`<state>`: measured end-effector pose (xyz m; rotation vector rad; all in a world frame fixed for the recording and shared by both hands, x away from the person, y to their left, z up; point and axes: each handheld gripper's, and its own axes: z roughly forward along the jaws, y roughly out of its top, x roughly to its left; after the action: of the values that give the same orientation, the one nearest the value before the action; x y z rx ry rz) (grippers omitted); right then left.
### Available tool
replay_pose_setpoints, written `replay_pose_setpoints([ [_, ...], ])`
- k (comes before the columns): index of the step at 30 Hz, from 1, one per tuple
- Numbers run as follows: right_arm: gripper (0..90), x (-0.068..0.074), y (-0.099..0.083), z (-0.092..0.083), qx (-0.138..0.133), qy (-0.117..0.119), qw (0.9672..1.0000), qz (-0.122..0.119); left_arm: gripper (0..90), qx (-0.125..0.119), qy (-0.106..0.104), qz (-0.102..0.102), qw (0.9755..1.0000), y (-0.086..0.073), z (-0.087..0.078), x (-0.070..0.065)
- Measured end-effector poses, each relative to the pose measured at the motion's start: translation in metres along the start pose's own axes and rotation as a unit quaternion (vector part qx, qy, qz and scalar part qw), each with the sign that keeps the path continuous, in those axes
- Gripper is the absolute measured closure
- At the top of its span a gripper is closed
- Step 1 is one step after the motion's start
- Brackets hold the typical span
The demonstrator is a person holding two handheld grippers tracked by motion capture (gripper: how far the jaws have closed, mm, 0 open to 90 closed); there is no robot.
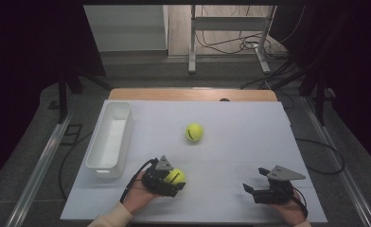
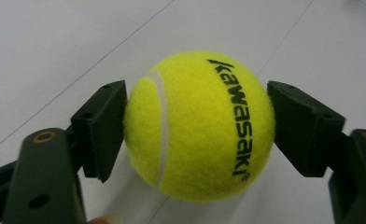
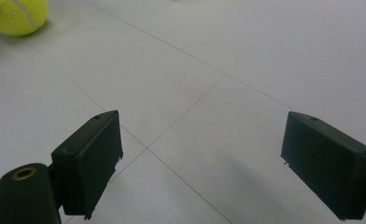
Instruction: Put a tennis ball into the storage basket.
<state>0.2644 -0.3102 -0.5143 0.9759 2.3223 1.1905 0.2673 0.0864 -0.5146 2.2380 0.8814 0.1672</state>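
A white table top (image 1: 250, 142) spreads across the high view, crossed by thin seam lines, with a strip of bare wood along its far edge; dark floor, cables and a metal frame lie beyond it. At the table's left side stands a long white rectangular bin (image 1: 110, 137), open at the top, its length running away from the person.

The left gripper (image 1: 174, 182), held in the person's left hand (image 1: 138, 194) near the front edge just right of the bin's near end, is clamped on a yellow tennis ball (image 2: 200, 126); in the left gripper view both black jaws press against opposite sides of the ball, and the ball bears the black word "kawasaki" beside its white curved seam. The right gripper (image 1: 254, 182) sits low over the table near the front right, well apart from the left one; in the right gripper view its jaws stand wide apart over bare table, with nothing between them, and the held ball shows at the upper left corner.

A second tennis ball (image 1: 193, 132) lies free near the table's middle, farther from the person than both grippers; a dark marking on it is too small to read.
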Motion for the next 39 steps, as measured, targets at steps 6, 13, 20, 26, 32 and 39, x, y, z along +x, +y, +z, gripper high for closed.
replay_pose_setpoints([
  [6, 12.9, 0.001, 0.000, 0.000, -0.001, 0.000, 1.0000, 0.001, 25.7, -0.013, 0.001, -0.001, 0.9999, 0.000, -0.004, 0.000],
  [13, 12.9, 0.000, 0.000, -0.001, -0.002, -0.001, 1.0000, 0.001, 25.7, -0.035, 0.003, -0.009, 0.9993, 0.001, -0.013, 0.003],
  [20, 13.0, 0.000, 0.000, -0.002, -0.004, -0.006, 1.0000, 0.001, 25.8, -0.054, 0.010, -0.010, 0.9985, 0.002, -0.020, 0.003],
  [26, 13.0, 0.000, 0.001, -0.002, -0.009, -0.005, 0.9999, 0.002, 25.7, -0.070, 0.017, -0.013, 0.9973, 0.003, -0.028, 0.006],
  [32, 13.0, 0.000, 0.001, -0.003, -0.012, -0.006, 0.9999, 0.002, 25.7, -0.082, 0.022, -0.017, 0.9963, 0.004, -0.034, 0.008],
  [39, 13.0, 0.000, 0.001, -0.003, -0.012, -0.007, 0.9999, 0.002, 25.7, -0.099, 0.026, -0.020, 0.9945, 0.005, -0.042, 0.011],
])
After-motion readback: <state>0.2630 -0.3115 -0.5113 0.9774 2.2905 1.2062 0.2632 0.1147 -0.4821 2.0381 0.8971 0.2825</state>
